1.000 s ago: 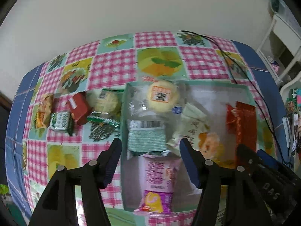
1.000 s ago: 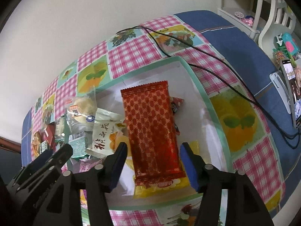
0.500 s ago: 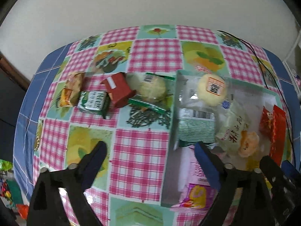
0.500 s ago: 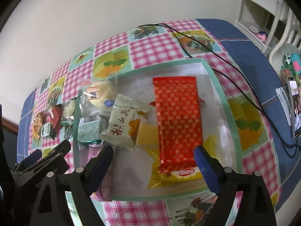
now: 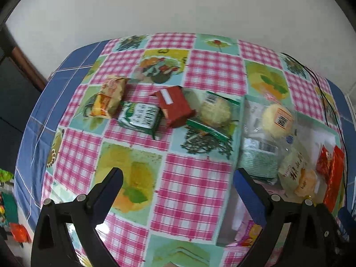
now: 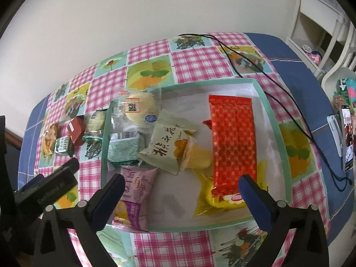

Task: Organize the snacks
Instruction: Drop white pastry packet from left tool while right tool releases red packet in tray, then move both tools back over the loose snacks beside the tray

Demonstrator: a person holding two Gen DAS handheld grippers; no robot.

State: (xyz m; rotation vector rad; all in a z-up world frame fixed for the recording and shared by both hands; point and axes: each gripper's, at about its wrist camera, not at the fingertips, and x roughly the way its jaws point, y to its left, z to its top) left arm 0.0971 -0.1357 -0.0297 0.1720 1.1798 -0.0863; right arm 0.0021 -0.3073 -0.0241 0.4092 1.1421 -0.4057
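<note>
My left gripper (image 5: 178,182) is spread wide over bare tablecloth (image 5: 191,178), left of the tray (image 6: 282,146). My right gripper (image 6: 180,184) is opening above the tray, pinching nothing, with the red packet (image 6: 232,142) inside.

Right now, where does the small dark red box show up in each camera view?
Left wrist: the dark red box lies upper centre, on the tablecloth, outside the tray.
Right wrist: same box at far left, left of the tray.
Shared landmark: the round pastry with the orange label.

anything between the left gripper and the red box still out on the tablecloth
Nothing visible. Bare tablecloth lies between the open, empty left gripper and the red box; a green-and-white packet touches the box's left side.
</note>
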